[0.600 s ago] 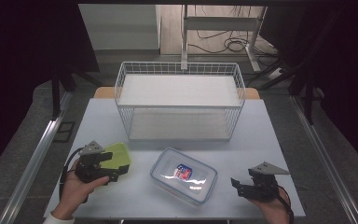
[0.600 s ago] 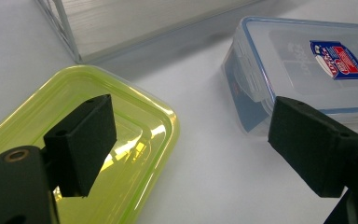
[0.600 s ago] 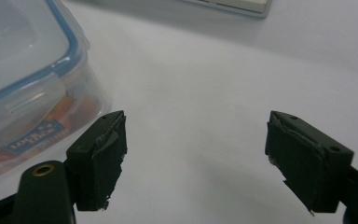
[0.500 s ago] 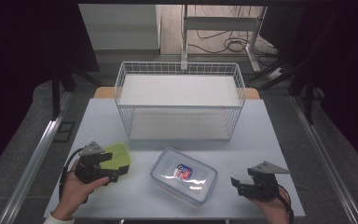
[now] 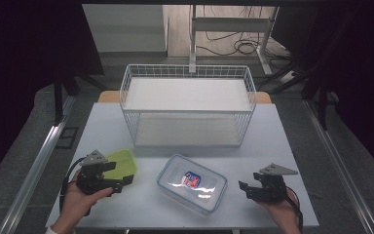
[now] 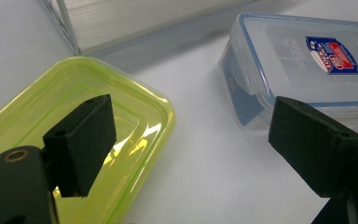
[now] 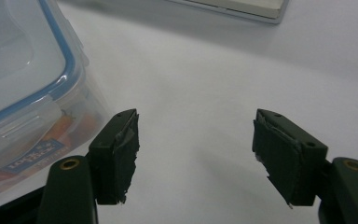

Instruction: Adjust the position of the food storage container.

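Note:
A clear lidded plastic box (image 5: pixel 193 184) with a blue seal and a red-and-blue label lies at the front middle of the white table (image 5: pixel 185 148). A yellow-green lid or shallow tray (image 5: pixel 121 165) lies to its left. My left gripper (image 5: pixel 126 176) is open over the green tray's near edge, one jaw above the tray (image 6: pixel 56 140), the other toward the clear box (image 6: pixel 303 65). My right gripper (image 5: pixel 243 188) is open, a little right of the clear box (image 7: pixel 23 93), with bare table between its jaws.
A white wire basket (image 5: pixel 187 105) stands across the back middle of the table, its low front wall facing me. Bare table lies between the basket and the two containers. Metal rails run along the floor on both sides.
Almost nothing has moved. Both hands hold their grippers at the same places beside the containers, jaws still apart.

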`<state>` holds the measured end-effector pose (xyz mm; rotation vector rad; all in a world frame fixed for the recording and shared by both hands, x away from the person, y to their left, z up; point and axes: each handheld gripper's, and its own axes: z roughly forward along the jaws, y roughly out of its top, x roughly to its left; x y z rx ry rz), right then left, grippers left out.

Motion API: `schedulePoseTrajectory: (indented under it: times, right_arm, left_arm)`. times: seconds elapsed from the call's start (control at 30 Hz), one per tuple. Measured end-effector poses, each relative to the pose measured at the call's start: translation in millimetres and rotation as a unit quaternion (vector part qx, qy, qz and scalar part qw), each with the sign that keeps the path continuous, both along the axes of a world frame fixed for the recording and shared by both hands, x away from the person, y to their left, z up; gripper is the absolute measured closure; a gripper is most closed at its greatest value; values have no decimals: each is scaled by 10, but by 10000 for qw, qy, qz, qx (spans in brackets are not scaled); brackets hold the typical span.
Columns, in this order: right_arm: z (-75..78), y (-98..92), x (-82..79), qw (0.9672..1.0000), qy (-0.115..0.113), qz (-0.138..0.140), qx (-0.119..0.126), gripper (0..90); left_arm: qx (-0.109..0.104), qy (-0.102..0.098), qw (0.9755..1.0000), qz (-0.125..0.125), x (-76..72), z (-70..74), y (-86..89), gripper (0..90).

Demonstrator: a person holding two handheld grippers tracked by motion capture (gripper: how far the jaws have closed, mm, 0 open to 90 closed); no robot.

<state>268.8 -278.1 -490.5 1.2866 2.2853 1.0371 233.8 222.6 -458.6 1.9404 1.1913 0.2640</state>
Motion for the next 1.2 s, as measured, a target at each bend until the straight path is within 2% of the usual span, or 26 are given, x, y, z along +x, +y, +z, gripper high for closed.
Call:
schedulePoseTrajectory:
  times: [0.3, 0.43, 0.53, 0.7, 0.87, 1.07, 1.2]
  right_arm:
    - [86, 42, -52, 9999, 50, 100, -8, 422]
    - [145, 26, -40, 9997, 123, 171, 84, 559]
    - [226, 80, -71, 9991, 95, 383, 136, 654]
    - [386, 287, -160, 9961, 3, 870, 149, 765]
    - [519, 458, -236, 9921, -147, 1219, 246, 868]
    - [628, 702, -340, 9851, -258, 1672, 298, 890]
    - [602, 810, -375, 9816, -153, 1871, 340, 891]
  left_arm:
    - [-56, 10, 10000, -2, -43, 11, -5, 148]
    - [-94, -12, 10000, -31, -40, 31, -20, 148]
    - [-72, 3, 9999, -71, -10, 11, -38, 148]
    - [-49, 65, 9999, -127, 23, -33, -73, 148]
    - [-41, 70, 9999, -123, 25, -32, -78, 148]
    - [-35, 57, 9999, -111, 8, -24, -78, 148]
    - [-29, 55, 9999, -90, -5, -26, -64, 148]
